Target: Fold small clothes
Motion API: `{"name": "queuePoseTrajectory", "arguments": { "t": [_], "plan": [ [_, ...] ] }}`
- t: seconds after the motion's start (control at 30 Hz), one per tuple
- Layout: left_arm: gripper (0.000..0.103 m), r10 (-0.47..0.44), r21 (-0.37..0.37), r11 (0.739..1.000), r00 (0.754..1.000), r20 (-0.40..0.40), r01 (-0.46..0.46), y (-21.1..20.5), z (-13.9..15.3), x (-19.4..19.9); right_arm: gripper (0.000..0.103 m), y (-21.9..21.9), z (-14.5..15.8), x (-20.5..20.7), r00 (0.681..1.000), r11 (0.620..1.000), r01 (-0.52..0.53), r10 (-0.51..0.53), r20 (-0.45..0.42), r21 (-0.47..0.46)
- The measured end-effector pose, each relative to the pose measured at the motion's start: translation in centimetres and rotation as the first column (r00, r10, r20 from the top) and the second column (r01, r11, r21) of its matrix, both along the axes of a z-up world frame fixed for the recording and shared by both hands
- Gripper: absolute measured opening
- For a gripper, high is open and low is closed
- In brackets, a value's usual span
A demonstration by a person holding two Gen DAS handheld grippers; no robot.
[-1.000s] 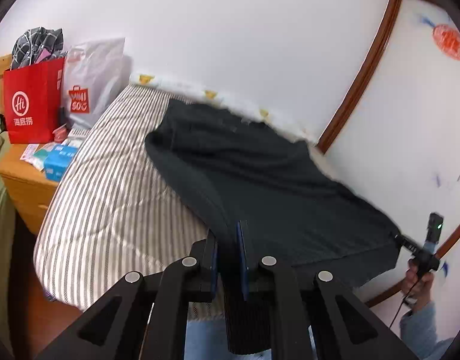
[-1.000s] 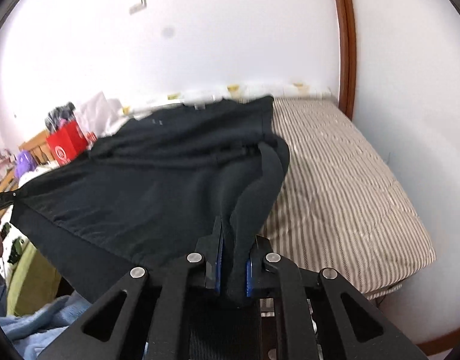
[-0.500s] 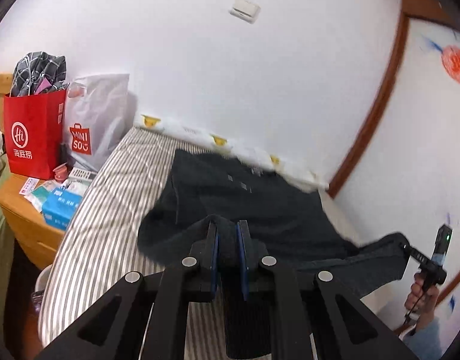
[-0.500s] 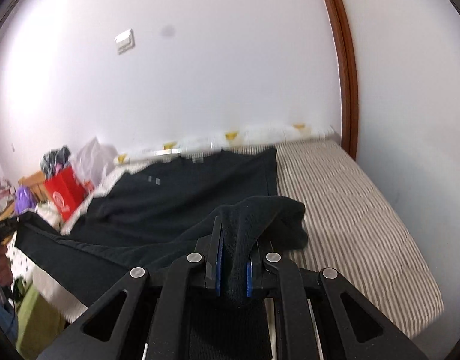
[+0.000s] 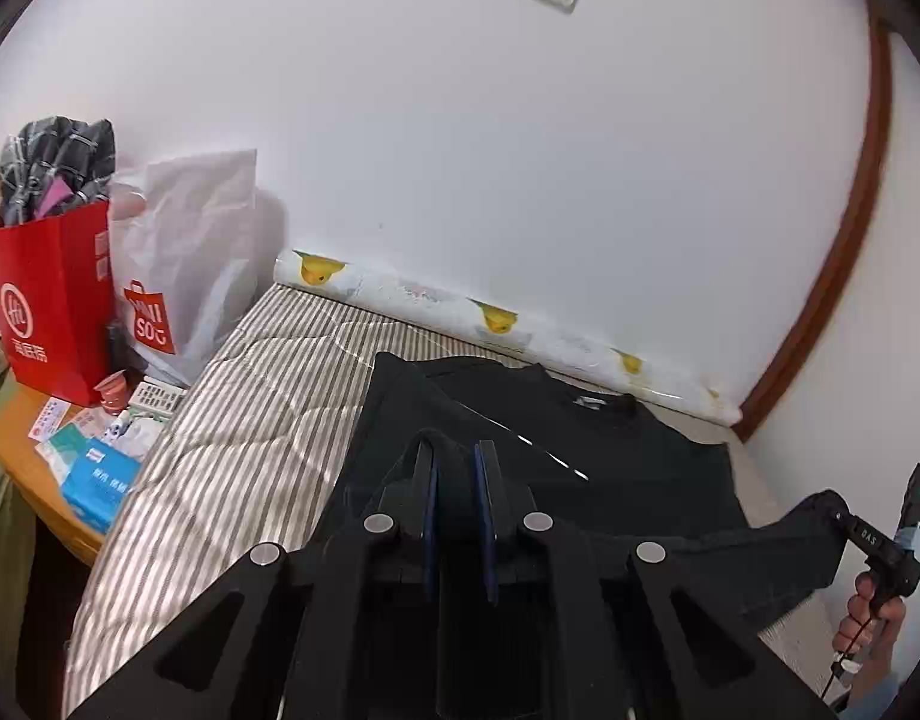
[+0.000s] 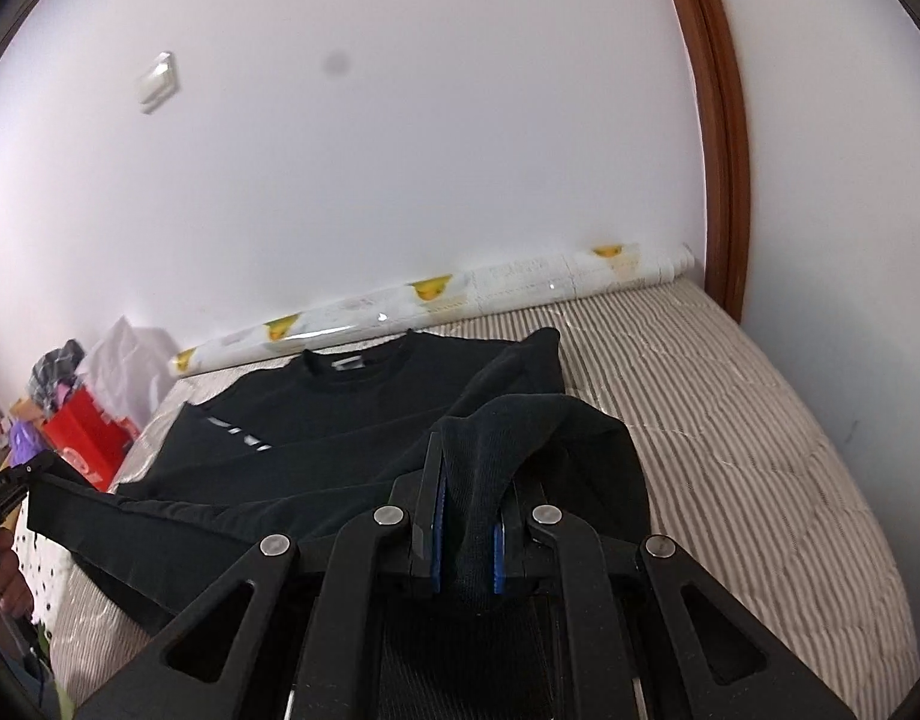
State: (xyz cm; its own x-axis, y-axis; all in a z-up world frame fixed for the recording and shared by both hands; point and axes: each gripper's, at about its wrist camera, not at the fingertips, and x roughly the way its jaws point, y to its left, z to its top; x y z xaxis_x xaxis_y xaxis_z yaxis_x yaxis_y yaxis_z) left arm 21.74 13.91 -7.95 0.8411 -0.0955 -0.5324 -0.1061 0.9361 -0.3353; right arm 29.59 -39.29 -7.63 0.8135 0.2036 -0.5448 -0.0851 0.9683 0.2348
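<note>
So there's a black sweatshirt [image 5: 610,450] spread on the striped mattress [image 5: 232,450], collar toward the wall, right next to a rolled-up sheet with yellow ducks [image 5: 436,306] that runs along the wall's foot. Both grippers are holding its bottom edge up off the bed. The left gripper [image 5: 457,510] has its 2 blue pads pinched tight on a bunch of the dark fabric, and the right gripper [image 6: 466,516] is clamped the same way on a thick ribbed fold of the hem. The cloth stretches between them, so the lower part is lifted over the part lying flat. In the left view you can see the person's right hand [image 5: 874,612] on the other handle at the far right. Off to the left there's a wooden nightstand [image 5: 22,468] with a red paper bag [image 5: 52,300], a white shopping bag [image 5: 184,264] and a blue tissue pack [image 5: 100,486].
</note>
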Motion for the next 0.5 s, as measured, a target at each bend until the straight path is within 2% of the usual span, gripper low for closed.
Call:
{"name": "queuePoseTrajectory", "arguments": {
  "t": [0.13, 0.33, 0.5],
  "plan": [
    [0.011, 0.023, 0.054, 0.998, 0.999, -0.046, -0.021, -0.4, -1.6, 3.6, 0.011, 0.7, -2.4, 3.6, 0.998, 1.000, 0.013, -0.015, -0.064, -0.021],
    [0.011, 0.012, 0.022, 1.000, 0.992, -0.122, -0.010, 0.2, -4.6, 6.7, 0.012, 1.9, -6.1, 6.7, 0.988, 0.993, 0.032, -0.049, -0.145, -0.113],
    [0.012, 0.015, 0.040, 0.999, 0.986, -0.169, -0.008, 0.2, -5.9, 7.7, 0.013, 1.9, -7.5, 7.8, 0.982, 0.992, 0.031, -0.054, -0.180, -0.125]
  ]
}}
